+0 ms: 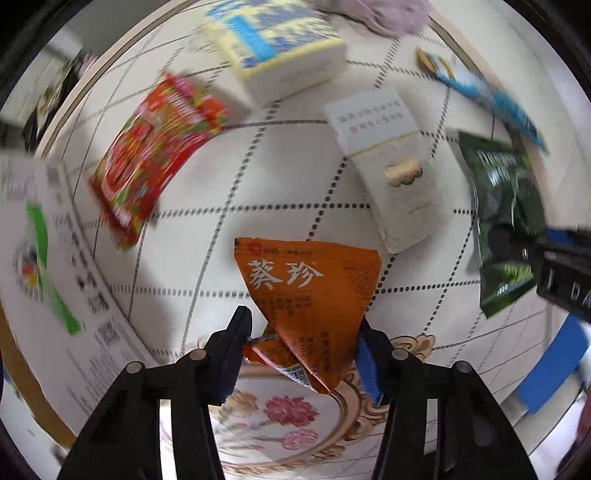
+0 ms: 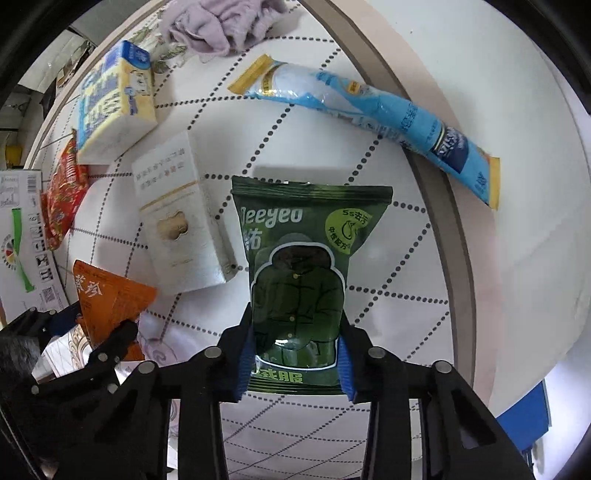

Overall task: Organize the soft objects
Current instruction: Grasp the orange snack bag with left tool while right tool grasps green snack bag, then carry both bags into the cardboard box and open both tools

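Observation:
My left gripper (image 1: pixel 304 332) is shut on an orange snack packet (image 1: pixel 306 288) and holds it above the round table; it also shows in the right wrist view (image 2: pixel 107 299). My right gripper (image 2: pixel 295 339) is shut on a green wipes packet (image 2: pixel 299 266), seen in the left wrist view (image 1: pixel 506 221) at the right. On the table lie a white tissue pack (image 2: pixel 184 221), a blue-yellow tissue pack (image 2: pixel 114 99), a red snack bag (image 1: pixel 155 147) and a long blue packet (image 2: pixel 373 110).
The round table (image 2: pixel 424 258) has a dotted white cloth and a tan rim. A lilac cloth (image 2: pixel 221 26) lies at the far edge. A white cardboard box (image 1: pixel 55 251) stands at the left. Blue tape (image 1: pixel 550 369) shows at the lower right.

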Motion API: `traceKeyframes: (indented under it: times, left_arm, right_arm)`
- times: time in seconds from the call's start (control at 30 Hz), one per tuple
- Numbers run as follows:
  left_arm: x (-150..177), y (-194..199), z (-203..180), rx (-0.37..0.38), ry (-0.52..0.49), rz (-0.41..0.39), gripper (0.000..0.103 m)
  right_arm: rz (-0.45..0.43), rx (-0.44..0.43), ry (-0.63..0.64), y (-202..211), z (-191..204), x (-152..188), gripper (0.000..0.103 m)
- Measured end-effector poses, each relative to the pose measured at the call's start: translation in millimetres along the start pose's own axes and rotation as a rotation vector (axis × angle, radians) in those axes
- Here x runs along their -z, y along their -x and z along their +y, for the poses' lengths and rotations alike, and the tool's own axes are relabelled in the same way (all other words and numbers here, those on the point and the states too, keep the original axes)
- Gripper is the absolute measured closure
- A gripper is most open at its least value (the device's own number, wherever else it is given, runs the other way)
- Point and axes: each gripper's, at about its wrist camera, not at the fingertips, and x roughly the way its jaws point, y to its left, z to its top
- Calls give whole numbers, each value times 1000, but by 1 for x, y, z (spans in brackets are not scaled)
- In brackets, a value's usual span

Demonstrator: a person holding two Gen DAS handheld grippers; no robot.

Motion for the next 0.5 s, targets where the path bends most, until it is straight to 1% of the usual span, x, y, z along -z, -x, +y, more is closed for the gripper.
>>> traceKeyframes:
  times: [0.07, 0.17, 0.27, 0.33, 0.37, 0.4, 0.43, 0.47, 0.5]
  left_arm:
    - [7, 10, 8, 30, 59, -20, 54]
    - [21, 35, 20, 75, 150, -70, 54]
    - [43, 74, 35, 136, 241, -140, 54]
    - [60, 109, 52, 176, 296, -206, 54]
    - [75, 132, 65, 194, 330, -247, 54]
    - [70, 149, 69, 199, 351, -274, 54]
    - [71, 166, 74, 205, 377, -309, 54]
    - [83, 185, 89, 211, 403, -341, 54]
    - [90, 197, 93, 213, 426, -363, 54]
  right_arm:
    - [-20, -7, 10, 4, 0, 11, 69]
    - [-48, -36, 28, 16, 3, 30, 69]
    - [-85, -82, 65, 41, 18, 48, 69]
    - [-117, -116, 112, 65, 39, 65, 69]
    - [-136, -133, 142, 81, 47, 68, 69]
    - [-151, -149, 175, 100, 56, 72, 69]
    - [-164, -161, 204, 110, 68, 75, 69]
    - [-178, -177, 232, 120, 82, 79, 69]
    - [-191, -200, 270, 135, 102, 81, 69]
